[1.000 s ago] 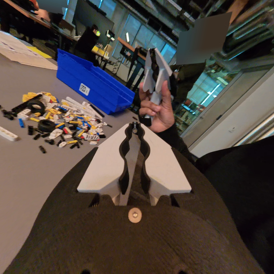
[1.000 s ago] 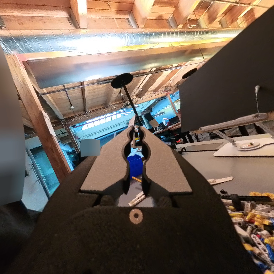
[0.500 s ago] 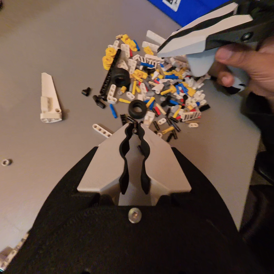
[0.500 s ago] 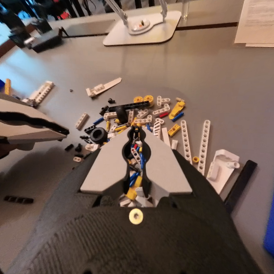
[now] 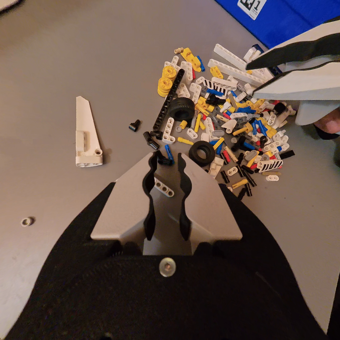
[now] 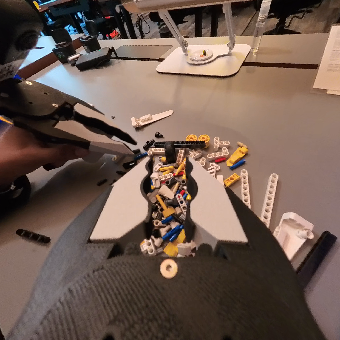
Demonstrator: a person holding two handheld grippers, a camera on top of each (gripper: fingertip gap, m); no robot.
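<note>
A pile of small plastic building pieces (image 5: pixel 230 117) lies on the grey table (image 5: pixel 55 55): white beams, yellow wheels, blue, red and black pins. My left gripper (image 5: pixel 167 156) is open at the pile's near-left edge. A black connector (image 5: pixel 162 159) and a blue pin (image 5: pixel 168 151) lie on the table between its fingertips. A black tyre (image 5: pixel 202 153) sits just to its right. My right gripper (image 6: pixel 168 160) is open and hovers over the pile (image 6: pixel 171 184), pressing on nothing. It also shows in the left wrist view (image 5: pixel 250 81), over the pile's far right. The left gripper (image 6: pixel 135 148) shows in the right wrist view.
A white wing panel (image 5: pixel 86 132) and a grey ring (image 5: pixel 27 220) lie left of the pile. A blue bin (image 5: pixel 285 18) stands behind it. Long white beams (image 6: pixel 270 195), a white shell piece (image 6: pixel 292 233), a monitor stand base (image 6: pixel 202 60), papers (image 6: pixel 329 60) and black chargers (image 6: pixel 92 57) are around. The grippers' ends are close to 10 cm from one another.
Both grippers have swung down from a raised pose to the pile. Both were shut on a small piece a second ago and stand open now.
</note>
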